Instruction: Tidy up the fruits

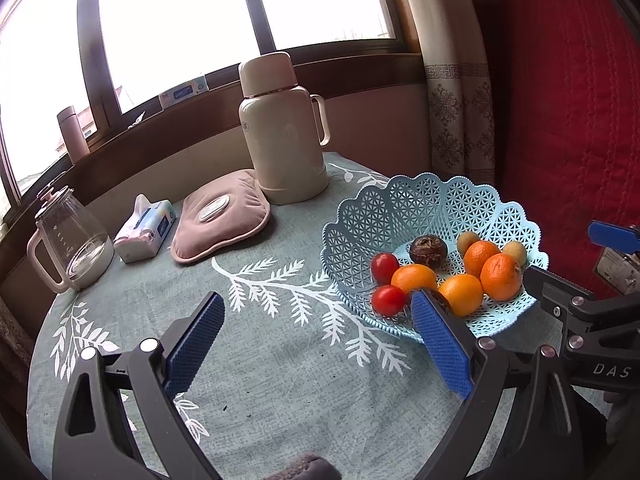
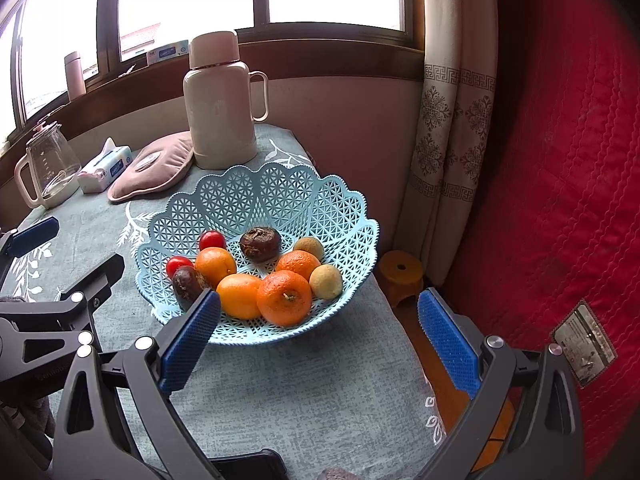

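Both tongs hang spread wide and hold nothing: the left tongs (image 1: 318, 334) over the desk (image 1: 248, 368) just left of the blue basket (image 1: 404, 200), the right tongs (image 2: 318, 334) over its near rim. In the basket lie four oranges (image 2: 284, 298), two tomatoes (image 2: 212, 239), two dark fruits (image 2: 260, 243) and two pale ones (image 2: 326, 281)

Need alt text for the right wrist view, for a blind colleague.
Open right gripper hovers before a light blue basket holding oranges, red tomatoes, dark brown fruits and pale round fruits. Behind stand a cream thermos, pink cushion, tissue pack and glass kettle.
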`<state>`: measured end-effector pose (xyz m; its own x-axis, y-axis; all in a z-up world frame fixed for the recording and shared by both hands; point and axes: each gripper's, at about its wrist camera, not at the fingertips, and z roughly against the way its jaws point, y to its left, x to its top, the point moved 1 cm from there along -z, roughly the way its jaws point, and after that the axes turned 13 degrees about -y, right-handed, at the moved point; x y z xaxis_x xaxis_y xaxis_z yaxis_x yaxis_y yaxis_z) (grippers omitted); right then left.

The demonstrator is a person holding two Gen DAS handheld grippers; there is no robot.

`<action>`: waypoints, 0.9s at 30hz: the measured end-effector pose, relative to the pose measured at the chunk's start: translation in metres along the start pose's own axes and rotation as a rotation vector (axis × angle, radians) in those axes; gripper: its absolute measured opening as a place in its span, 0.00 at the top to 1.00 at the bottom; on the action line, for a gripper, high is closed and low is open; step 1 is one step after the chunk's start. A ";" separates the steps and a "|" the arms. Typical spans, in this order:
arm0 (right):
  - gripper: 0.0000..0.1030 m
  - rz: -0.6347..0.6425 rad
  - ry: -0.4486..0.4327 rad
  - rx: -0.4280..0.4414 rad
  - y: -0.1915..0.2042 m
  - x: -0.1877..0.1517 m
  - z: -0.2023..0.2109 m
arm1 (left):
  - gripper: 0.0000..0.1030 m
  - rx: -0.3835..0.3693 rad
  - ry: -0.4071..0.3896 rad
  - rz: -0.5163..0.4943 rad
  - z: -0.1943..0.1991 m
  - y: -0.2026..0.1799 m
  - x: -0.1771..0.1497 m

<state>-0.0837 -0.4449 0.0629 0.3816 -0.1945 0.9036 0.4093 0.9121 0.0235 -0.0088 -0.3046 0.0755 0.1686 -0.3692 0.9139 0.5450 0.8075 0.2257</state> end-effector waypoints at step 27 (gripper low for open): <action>0.03 0.015 0.011 -0.017 -0.001 -0.003 -0.003 | 0.09 -0.065 0.046 0.050 -0.010 0.000 -0.007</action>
<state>-0.0828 -0.4460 0.0594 0.3966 -0.1846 0.8993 0.4171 0.9089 0.0026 -0.0016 -0.3065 0.0660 0.2335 -0.3509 0.9068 0.5866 0.7946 0.1564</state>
